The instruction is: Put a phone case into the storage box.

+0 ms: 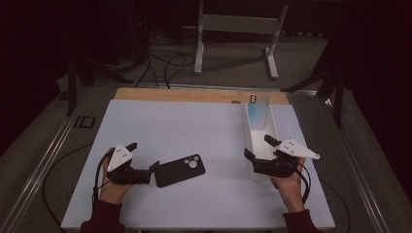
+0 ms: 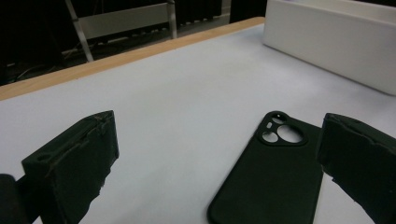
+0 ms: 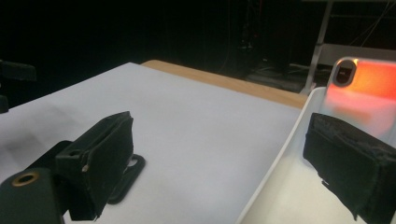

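Note:
A black phone case (image 1: 180, 170) (image 2: 271, 172) lies flat, camera cut-outs up, on the white table sheet (image 1: 194, 131). My left gripper (image 1: 143, 156) (image 2: 217, 163) stands open just left of it, one jaw at the case's near edge, nothing held. A long white tray (image 1: 270, 127) (image 3: 280, 158) sits at the right. A translucent phone case (image 1: 256, 110) (image 3: 369, 88), bluish from above and glowing orange up close, leans upright at the tray's far end. My right gripper (image 1: 259, 147) (image 3: 224, 163) is open and empty, straddling the tray's left wall near its front end.
A wooden table edge (image 1: 194, 94) runs along the back. Beyond it stand a grey metal frame (image 1: 238, 29) and loose cables (image 1: 160, 63) on the floor. Bare sheet stretches between the two grippers and toward the back left.

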